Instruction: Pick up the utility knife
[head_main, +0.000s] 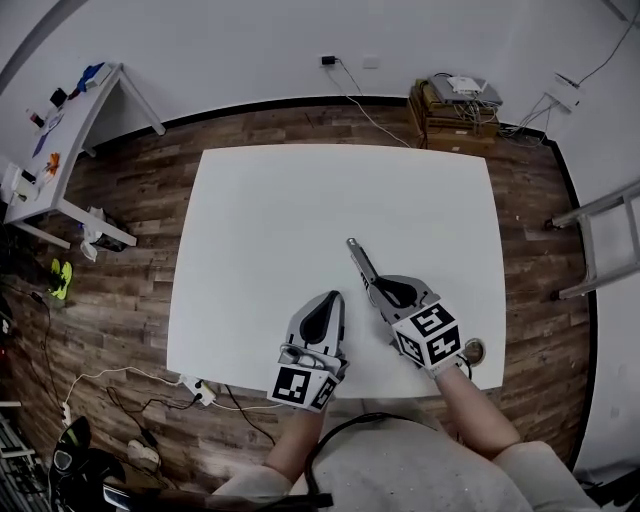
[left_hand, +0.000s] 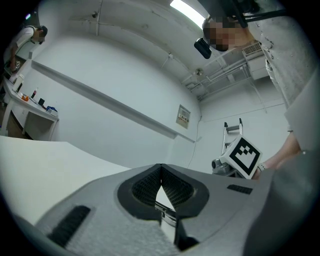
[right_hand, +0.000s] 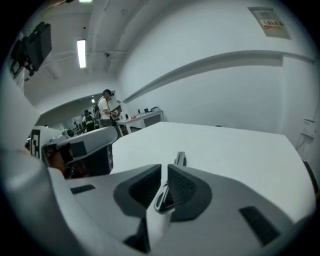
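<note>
There is one white desk (head_main: 270, 220) on a brown wood floor (head_main: 130, 300). Two grippers are over the near side of the desk.

The right gripper (head_main: 375, 287) has its jaws pinching the one utility knife (head_main: 358, 258). The knife pokes out past the jaws and points away from the person, toward the middle of the desk. In the right gripper view, the thin gray tip of the knife (right_hand: 180, 159) sticks up just past the dark pads. I cannot tell if the knife touches the desk.

The left gripper (head_main: 335, 297) is just beside the right one, on its left. Its jaws are pressed together with nothing between them.

Each gripper has one cube with black and white squares, so there are two cubes (head_main: 428, 335) (head_main: 300, 385).

One small round thing (head_main: 472, 351) sits at the near right corner of the desk, close to the right wrist. It is too small to tell what it is.

Around the desk there is one long side table (head_main: 70, 130) with small things on it at the left. One wooden box (head_main: 452, 120) stands by the far wall. One ladder (head_main: 610, 240) is at the right. One white power strip (head_main: 197, 388) with cables lies on the floor near the desk's left corner.
</note>
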